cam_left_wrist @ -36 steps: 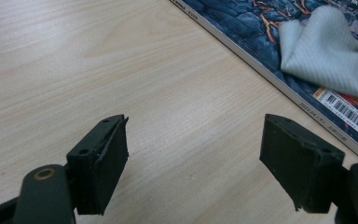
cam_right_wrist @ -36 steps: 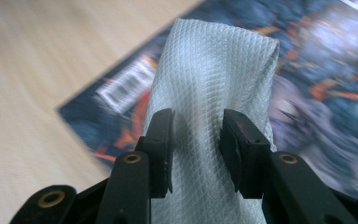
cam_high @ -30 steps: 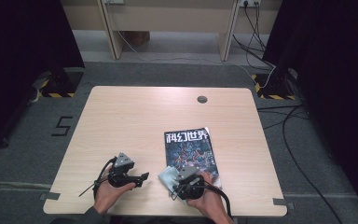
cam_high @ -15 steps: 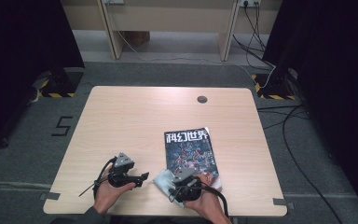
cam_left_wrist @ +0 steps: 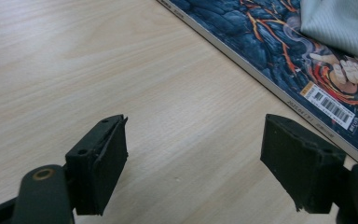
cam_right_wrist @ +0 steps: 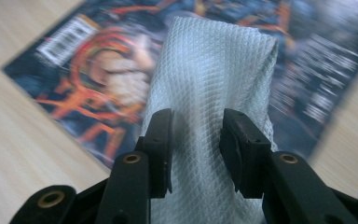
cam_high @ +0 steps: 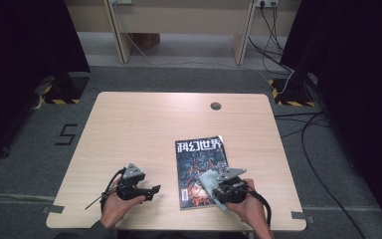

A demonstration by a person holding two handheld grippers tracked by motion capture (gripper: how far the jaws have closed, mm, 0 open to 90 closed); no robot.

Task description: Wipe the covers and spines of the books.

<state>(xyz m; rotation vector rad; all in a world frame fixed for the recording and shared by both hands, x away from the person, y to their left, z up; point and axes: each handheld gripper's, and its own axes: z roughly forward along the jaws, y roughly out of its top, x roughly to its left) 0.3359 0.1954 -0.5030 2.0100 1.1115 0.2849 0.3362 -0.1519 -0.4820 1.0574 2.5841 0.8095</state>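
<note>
A dark-covered magazine [cam_high: 199, 169] with white title characters lies flat on the wooden table [cam_high: 144, 129], right of centre. My right gripper [cam_high: 214, 183] is shut on a folded pale grey cloth [cam_right_wrist: 209, 102], which rests on the magazine's [cam_right_wrist: 98, 79] near part. The cloth [cam_high: 210, 180] shows as a light patch beside that gripper. My left gripper [cam_high: 154, 189] rests low on the table left of the magazine, open, with bare wood between its jaws [cam_left_wrist: 193, 163]. The magazine's edge and barcode corner [cam_left_wrist: 331, 105] lie just beyond its right jaw.
A round cable hole [cam_high: 215, 106] sits near the table's far edge. Tape strips mark the near table corners. Beyond the table stand wooden desk legs [cam_high: 117, 30] and loose cables [cam_high: 278, 45] on grey carpet. The table's left and far parts are bare wood.
My right gripper has slid the cloth slightly across the magazine's near part, ending a little farther right. The left gripper has stayed in place.
</note>
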